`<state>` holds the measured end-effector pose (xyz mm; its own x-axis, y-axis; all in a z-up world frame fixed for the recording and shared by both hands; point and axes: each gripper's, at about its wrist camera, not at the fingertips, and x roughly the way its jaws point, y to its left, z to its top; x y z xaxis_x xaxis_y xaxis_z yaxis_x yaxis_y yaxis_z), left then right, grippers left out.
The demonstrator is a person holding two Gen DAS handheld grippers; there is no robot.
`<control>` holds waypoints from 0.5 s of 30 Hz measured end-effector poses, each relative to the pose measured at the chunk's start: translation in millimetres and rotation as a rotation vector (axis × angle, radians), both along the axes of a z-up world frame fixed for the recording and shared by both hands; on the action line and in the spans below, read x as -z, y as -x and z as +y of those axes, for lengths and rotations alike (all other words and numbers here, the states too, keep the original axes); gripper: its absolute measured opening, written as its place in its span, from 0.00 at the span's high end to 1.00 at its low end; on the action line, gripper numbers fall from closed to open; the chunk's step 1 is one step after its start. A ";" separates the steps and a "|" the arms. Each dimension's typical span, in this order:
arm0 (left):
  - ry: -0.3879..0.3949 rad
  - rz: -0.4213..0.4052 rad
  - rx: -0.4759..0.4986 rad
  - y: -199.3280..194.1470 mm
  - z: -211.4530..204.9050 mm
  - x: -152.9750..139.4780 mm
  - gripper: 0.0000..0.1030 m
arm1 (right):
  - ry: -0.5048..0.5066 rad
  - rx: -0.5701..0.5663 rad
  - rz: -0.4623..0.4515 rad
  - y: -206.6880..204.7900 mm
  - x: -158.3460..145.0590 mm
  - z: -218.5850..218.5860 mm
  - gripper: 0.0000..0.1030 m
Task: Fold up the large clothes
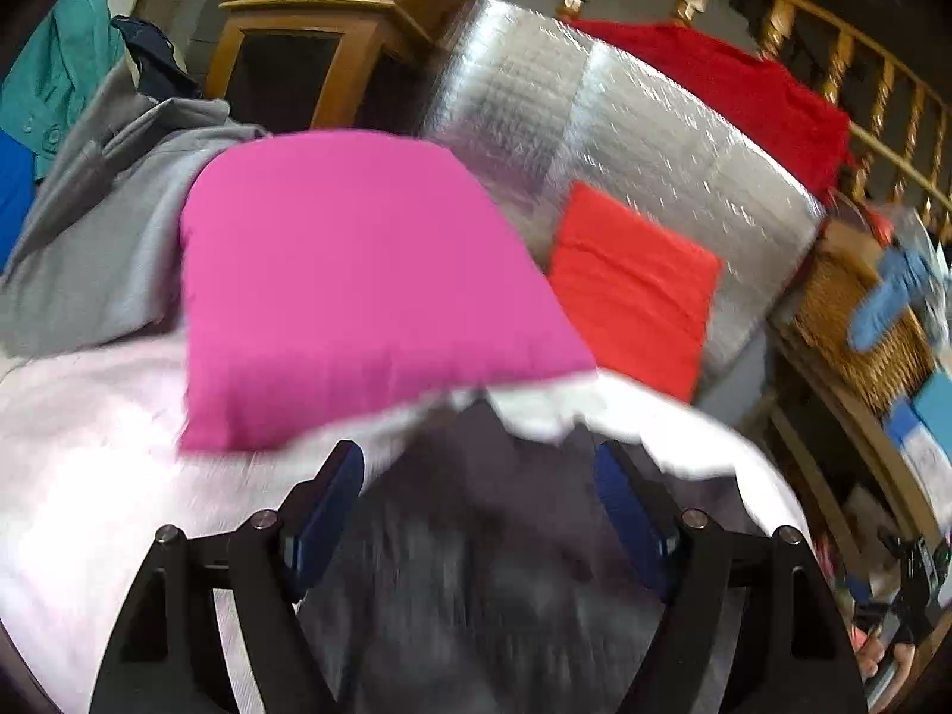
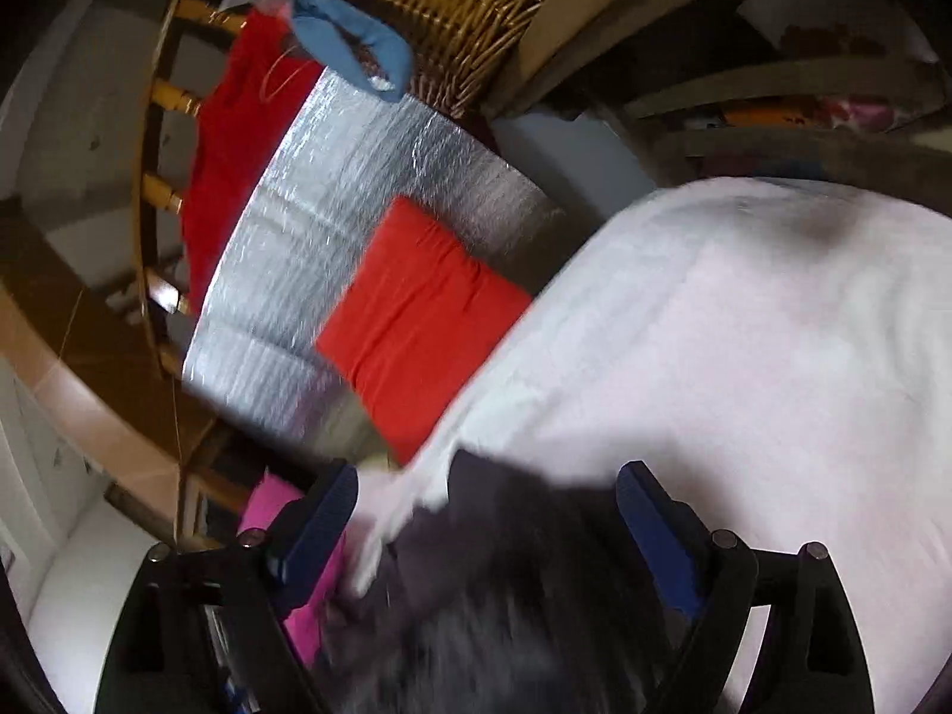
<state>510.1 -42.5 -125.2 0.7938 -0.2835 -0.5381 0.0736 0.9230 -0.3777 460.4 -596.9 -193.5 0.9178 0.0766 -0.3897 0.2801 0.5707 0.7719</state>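
Fingers on both my grippers were spread wide, pads pressing on nothing. Left gripper (image 1: 479, 511) pointed down-ish at the dark grey garment (image 1: 476, 565), which filled the bottom middle of the frame right between the blue pads, all blurry. Right gripper (image 2: 488, 526) was tilted the same way, same dark cloth in the gap. Pale pink sheet (image 2: 744, 357) lay underneath, pink folded piece (image 1: 351, 279) up ahead, orange folded piece (image 1: 630, 291) to its right.
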 end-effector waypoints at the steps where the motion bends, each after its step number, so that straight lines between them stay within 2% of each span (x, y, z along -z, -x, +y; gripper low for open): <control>1: 0.016 0.032 0.006 20.3 0.0 3.8 0.22 | -0.007 -0.012 0.011 13.2 1.4 6.4 0.12; 5: 0.132 0.188 0.003 72.3 7.0 41.0 0.21 | -0.098 -0.078 0.076 50.9 15.9 36.9 0.12; 9: 0.263 0.391 -0.049 84.9 22.4 90.0 0.21 | -0.198 -0.099 0.137 77.9 43.8 62.9 0.12; 12: 0.359 0.442 -0.132 80.0 35.8 114.9 0.21 | -0.311 -0.101 0.187 76.5 71.0 66.8 0.12; 15: 0.387 0.475 -0.186 63.2 44.3 129.8 0.21 | -0.360 -0.064 0.219 67.8 95.5 65.0 0.12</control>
<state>446.9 1.8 -255.0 0.5486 -0.4082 -0.7296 -0.3323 0.6943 -0.6383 392.6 -531.9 -288.9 0.8055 0.2975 -0.5126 0.4323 0.2968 0.8515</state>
